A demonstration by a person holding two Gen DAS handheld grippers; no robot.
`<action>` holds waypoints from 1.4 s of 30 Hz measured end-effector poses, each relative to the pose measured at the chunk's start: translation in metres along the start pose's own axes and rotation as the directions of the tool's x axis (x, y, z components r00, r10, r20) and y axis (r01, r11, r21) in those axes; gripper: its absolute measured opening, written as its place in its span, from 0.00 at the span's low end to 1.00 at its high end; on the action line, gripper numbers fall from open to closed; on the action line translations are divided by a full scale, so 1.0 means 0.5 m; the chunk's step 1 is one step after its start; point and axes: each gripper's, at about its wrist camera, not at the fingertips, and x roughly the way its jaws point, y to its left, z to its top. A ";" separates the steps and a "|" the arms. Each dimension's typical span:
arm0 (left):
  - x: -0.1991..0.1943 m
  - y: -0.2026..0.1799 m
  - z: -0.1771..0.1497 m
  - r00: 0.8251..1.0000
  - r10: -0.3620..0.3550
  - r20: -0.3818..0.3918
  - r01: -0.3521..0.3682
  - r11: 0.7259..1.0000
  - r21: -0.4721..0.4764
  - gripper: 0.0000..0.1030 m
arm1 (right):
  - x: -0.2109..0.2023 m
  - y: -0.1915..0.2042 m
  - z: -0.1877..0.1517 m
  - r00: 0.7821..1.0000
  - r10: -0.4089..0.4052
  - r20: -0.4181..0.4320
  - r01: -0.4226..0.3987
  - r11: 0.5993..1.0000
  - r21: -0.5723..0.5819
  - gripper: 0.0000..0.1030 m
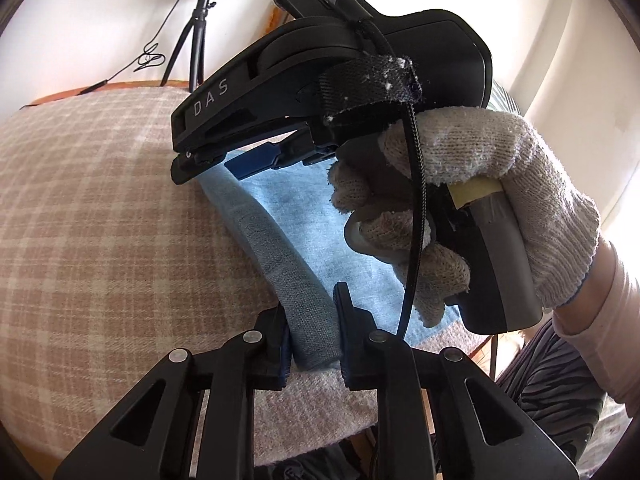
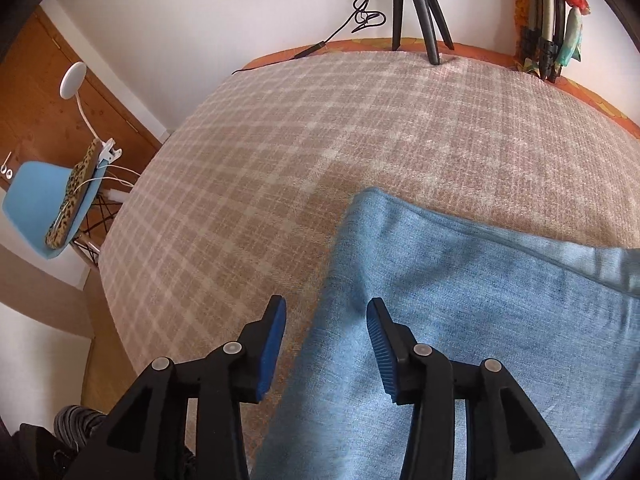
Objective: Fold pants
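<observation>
Pinching the pants [image 1: 308, 320] fold, left gripper [image 1: 314, 344] risked dragging it askew; right gripper [image 2: 326, 344] jaws stood spread, holding nothing.

1. The pants [image 2: 460, 320] are showing a pale, faded blue denim, darker along the folded strip.
2. The blanket [image 2: 280, 152] is wearing a beige and cream check.
3. The left gripper [image 1: 314, 344] and right gripper [image 2: 326, 344] are showing black frames with blue pads.
4. The glove [image 1: 500, 184] is looking off-white, the sleeve [image 1: 608, 296] pale pink.
5. The chair [image 2: 36, 200] is showing light blue, with a leopard-print item [image 2: 74, 192] on it.
6. The tripod [image 2: 420, 4] is standing black against a white wall [image 2: 220, 12].
</observation>
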 end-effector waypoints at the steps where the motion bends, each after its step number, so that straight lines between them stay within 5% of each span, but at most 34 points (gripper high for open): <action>1: 0.000 -0.004 0.000 1.000 0.001 0.002 -0.001 1.000 0.007 0.16 | 0.002 0.007 -0.004 1.000 -0.022 -0.003 0.022 1.000 -0.021 0.40; 6: 0.000 -0.019 0.005 1.000 -0.011 0.002 0.011 1.000 0.013 0.15 | -0.008 -0.016 -0.023 0.999 -0.051 0.011 0.051 0.998 -0.022 0.11; 9: 0.001 -0.039 0.015 0.999 -0.032 0.008 0.031 0.999 0.032 0.14 | -0.048 -0.045 -0.030 0.997 -0.025 0.067 0.023 0.999 0.033 0.06; 26: 0.064 -0.248 0.084 0.982 -0.190 0.023 0.180 0.959 0.219 0.14 | -0.303 -0.267 -0.105 0.946 -0.081 0.313 -0.003 0.966 0.258 0.04; 42: 0.236 -0.475 0.110 0.935 -0.338 -0.107 0.354 0.881 0.313 0.14 | -0.454 -0.569 -0.291 0.883 -0.272 0.382 0.039 0.854 0.518 0.03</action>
